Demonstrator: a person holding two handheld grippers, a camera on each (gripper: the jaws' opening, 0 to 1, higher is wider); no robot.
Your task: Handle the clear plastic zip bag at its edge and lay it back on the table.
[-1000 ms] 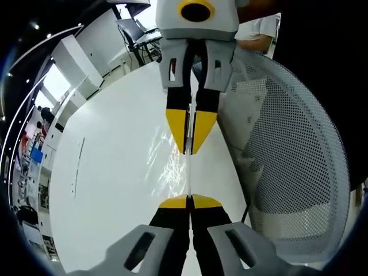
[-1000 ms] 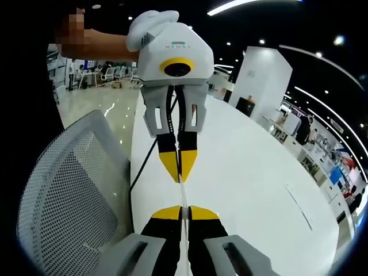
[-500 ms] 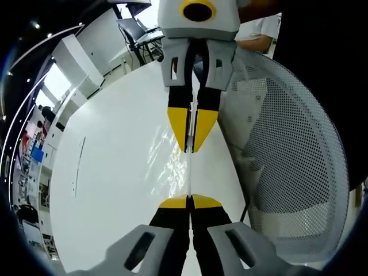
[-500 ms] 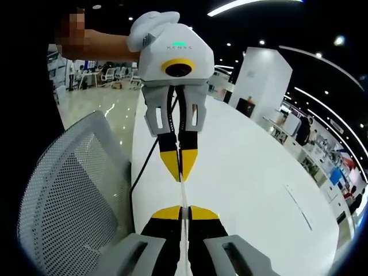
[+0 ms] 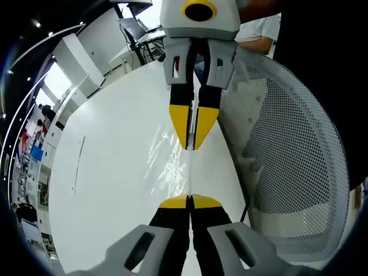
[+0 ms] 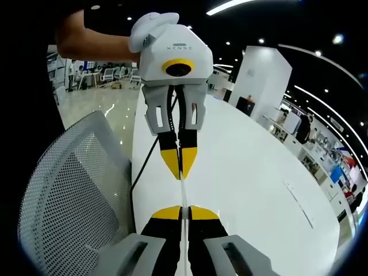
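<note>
Left gripper view: my left gripper (image 5: 189,201) has its yellow-tipped jaws pressed together on the edge of the clear plastic zip bag (image 5: 172,164); facing it, my right gripper (image 5: 193,145) pinches the same edge from the other end.
Right gripper view: my right gripper (image 6: 182,213) is closed on the thin bag edge (image 6: 181,190), and the left gripper (image 6: 179,173) comes from the top, also clamped on it.
Bag position: it is stretched between the two grippers above the white table (image 5: 109,172); I judge it is lifted, but I cannot tell if its lower part touches the table.
Handling: I judge the bag is very light, soft and floppy, also slippery; it shows mostly as glints.
Where to hold: at the stiffer zip edge, at two points well apart, so the film hangs flat.
Nearby: a mesh office chair (image 5: 293,155) stands just beside the table edge.
Risk: if one side lets go first, the bag may fold or slide.
</note>
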